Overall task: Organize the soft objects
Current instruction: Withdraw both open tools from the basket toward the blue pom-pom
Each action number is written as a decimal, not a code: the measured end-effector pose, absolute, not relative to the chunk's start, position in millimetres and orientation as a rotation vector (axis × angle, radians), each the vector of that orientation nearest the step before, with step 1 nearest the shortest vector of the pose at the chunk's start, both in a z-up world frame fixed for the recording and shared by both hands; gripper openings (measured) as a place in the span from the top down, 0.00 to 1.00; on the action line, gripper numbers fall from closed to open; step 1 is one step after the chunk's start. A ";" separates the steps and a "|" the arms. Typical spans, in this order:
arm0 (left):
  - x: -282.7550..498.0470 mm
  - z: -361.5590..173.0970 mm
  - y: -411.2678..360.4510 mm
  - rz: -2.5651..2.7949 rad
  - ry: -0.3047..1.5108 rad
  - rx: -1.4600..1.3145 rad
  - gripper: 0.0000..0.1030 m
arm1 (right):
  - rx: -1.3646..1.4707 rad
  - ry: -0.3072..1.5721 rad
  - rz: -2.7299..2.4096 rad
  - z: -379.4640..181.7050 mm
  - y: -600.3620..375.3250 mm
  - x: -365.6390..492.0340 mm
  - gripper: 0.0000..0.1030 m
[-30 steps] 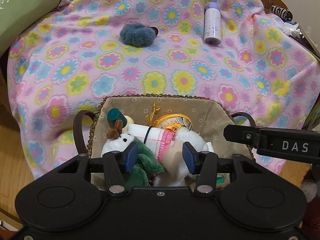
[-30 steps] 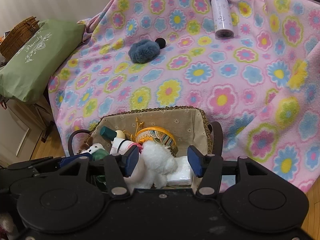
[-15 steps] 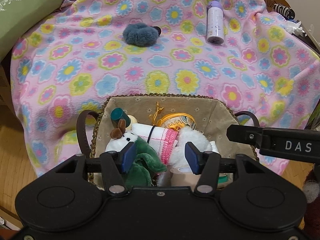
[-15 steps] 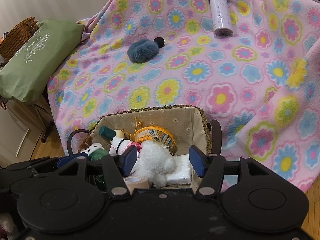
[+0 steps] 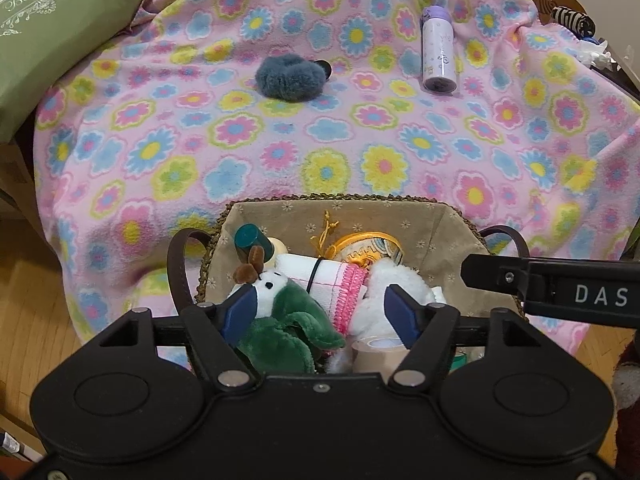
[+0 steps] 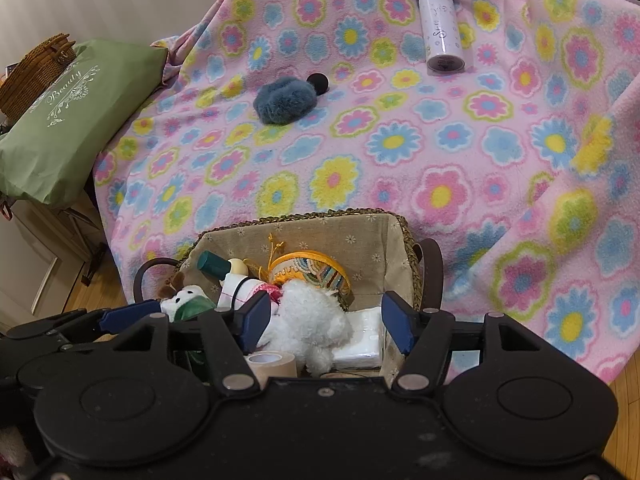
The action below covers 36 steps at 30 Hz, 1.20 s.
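Both pairs of jaws have just been opening and now stand apart, gripping nothing: our left gripper (image 5: 320,314) over the green plush (image 5: 288,332), our right gripper (image 6: 324,320) over the white plush (image 6: 308,320), both toys lying in the basket (image 5: 340,210). We judge a pick is starting; next we lower and close on one toy.

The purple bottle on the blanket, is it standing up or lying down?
Lying down. The bottle rests lengthwise on the blanket, its cap toward the far edge and its base facing the camera.

Flowered blanket (image 5: 168,128) bears basket (image 5: 460,236), blue pompom (image 5: 290,78), bottle (image 5: 438,54)
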<state>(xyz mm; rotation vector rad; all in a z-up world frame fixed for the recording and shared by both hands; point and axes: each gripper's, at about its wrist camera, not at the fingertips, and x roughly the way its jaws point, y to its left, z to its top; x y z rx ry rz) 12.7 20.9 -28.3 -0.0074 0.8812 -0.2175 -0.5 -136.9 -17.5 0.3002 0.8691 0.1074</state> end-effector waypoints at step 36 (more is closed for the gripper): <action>128.3 -4.0 44.0 -0.061 0.708 0.159 0.16 | 0.105 0.789 0.021 2.6 -150.6 92.7 0.09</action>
